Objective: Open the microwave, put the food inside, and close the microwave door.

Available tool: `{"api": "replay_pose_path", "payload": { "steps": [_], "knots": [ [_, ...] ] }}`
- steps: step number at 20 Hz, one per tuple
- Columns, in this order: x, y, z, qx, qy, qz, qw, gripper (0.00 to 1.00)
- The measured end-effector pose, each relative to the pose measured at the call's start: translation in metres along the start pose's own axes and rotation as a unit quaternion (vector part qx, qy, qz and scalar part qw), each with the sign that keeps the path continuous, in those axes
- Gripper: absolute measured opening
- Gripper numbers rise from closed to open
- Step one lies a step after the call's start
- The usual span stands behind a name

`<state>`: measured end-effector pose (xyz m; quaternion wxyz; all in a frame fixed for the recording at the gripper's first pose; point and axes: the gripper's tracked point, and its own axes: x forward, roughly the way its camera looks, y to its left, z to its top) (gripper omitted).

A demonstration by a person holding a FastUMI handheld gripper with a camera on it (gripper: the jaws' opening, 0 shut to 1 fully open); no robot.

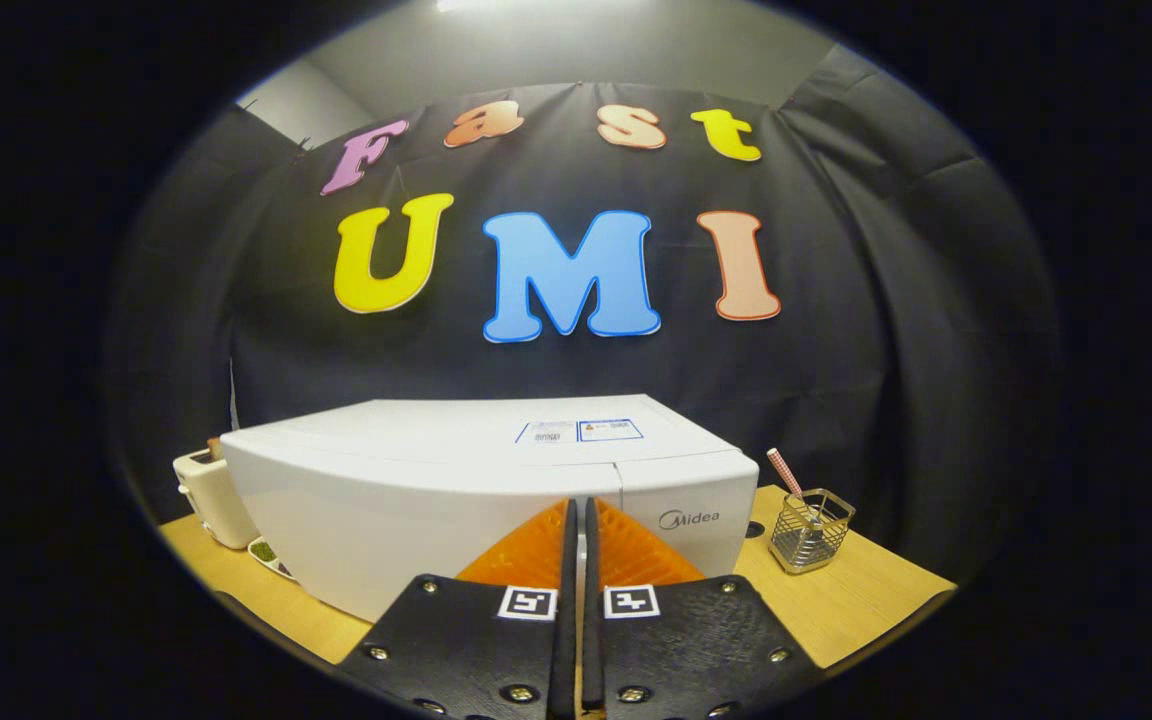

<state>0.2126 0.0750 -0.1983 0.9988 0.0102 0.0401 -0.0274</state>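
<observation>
A white microwave (436, 480) stands on the wooden table with its door closed. My gripper (577, 510) is shut, its two fingers pressed together with nothing between them. The fingertips sit right in front of the microwave's face, near the seam between the door and the control panel (686, 500). A dish with green food (268, 553) peeks out at the microwave's left front corner, mostly hidden by it.
A white toaster (208, 495) stands left of the microwave. A wire mesh holder (811, 528) with a checked straw sits on the table (866, 600) to the right. The black cloth wall rises behind everything.
</observation>
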Motion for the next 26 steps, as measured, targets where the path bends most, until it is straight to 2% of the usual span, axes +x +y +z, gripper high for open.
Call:
{"api": "replay_pose_path", "payload": {
  "steps": [2,3,6,7,9,16,19,22,24,26],
  "knots": [
    [-0.004,-0.002,0.0,0.003,0.0,0.0,1.0,0.03],
    [-0.01,-0.006,0.004,0.003,0.0,-0.002,1.0,0.14],
    [-0.042,-0.015,0.029,0.019,-0.01,0.006,1.0,0.34],
    [-0.057,-0.014,0.042,0.024,-0.011,0.015,1.0,0.59],
    [-0.084,-0.018,0.075,0.02,-0.02,0.019,0.999,0.91],
    [-0.166,-0.033,0.196,-0.002,-0.069,0.029,0.997,0.93],
    [-0.19,-0.032,0.218,0.01,-0.069,0.044,0.997,0.93],
    [-0.206,-0.045,0.241,0.01,-0.084,0.034,0.996,0.93],
    [-0.213,-0.053,0.243,0.006,-0.089,0.02,0.996,0.93],
    [-0.221,-0.052,0.238,0.013,-0.079,0.024,0.996,0.93]
  ]
}}
